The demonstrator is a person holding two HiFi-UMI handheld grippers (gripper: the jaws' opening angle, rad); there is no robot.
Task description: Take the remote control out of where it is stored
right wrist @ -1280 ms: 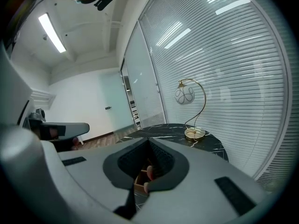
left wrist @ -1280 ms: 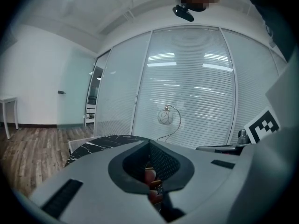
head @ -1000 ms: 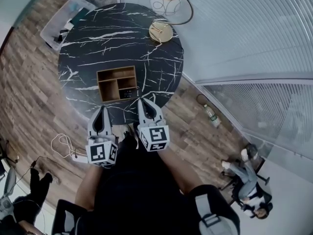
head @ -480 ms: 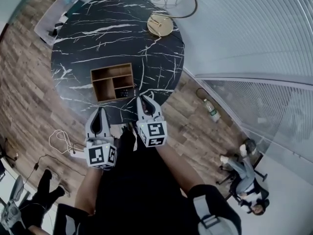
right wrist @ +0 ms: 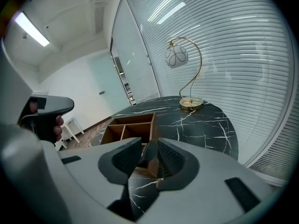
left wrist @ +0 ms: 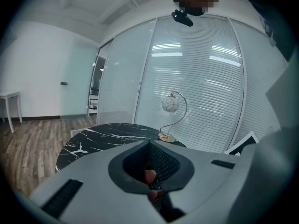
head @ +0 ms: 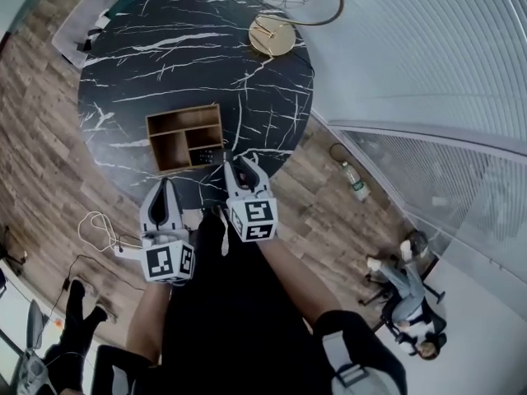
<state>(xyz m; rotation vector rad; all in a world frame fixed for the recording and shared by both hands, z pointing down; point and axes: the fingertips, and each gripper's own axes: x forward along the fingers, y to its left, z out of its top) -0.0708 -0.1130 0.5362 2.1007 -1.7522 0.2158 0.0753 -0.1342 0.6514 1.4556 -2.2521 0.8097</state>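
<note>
A wooden compartment box point(head: 183, 128) stands on the round black marble table point(head: 165, 56). A dark remote control point(head: 209, 155) lies in its near right compartment. My right gripper point(head: 239, 163) hovers just outside the box's near right corner point(right wrist: 128, 127). Its jaws have just been opening and stand apart in the right gripper view point(right wrist: 149, 155), with nothing between them. My left gripper point(head: 161, 185) hangs over the table's near edge, left of the box, jaws together and empty point(left wrist: 149, 146). The remote is hidden in both gripper views.
A gold lamp point(head: 276, 35) with a glass globe stands at the table's far right point(right wrist: 187, 78). On the wood floor lie a plastic bin point(head: 82, 31), a white cable point(head: 99, 230) and a bottle point(head: 352, 183). A seated person point(head: 403, 290) is at the lower right, beyond blinded glass walls.
Both grippers have sunk toward the table, the right one nearing the box's near corner. The right jaws have parted from shut. The left jaws stay together.
</note>
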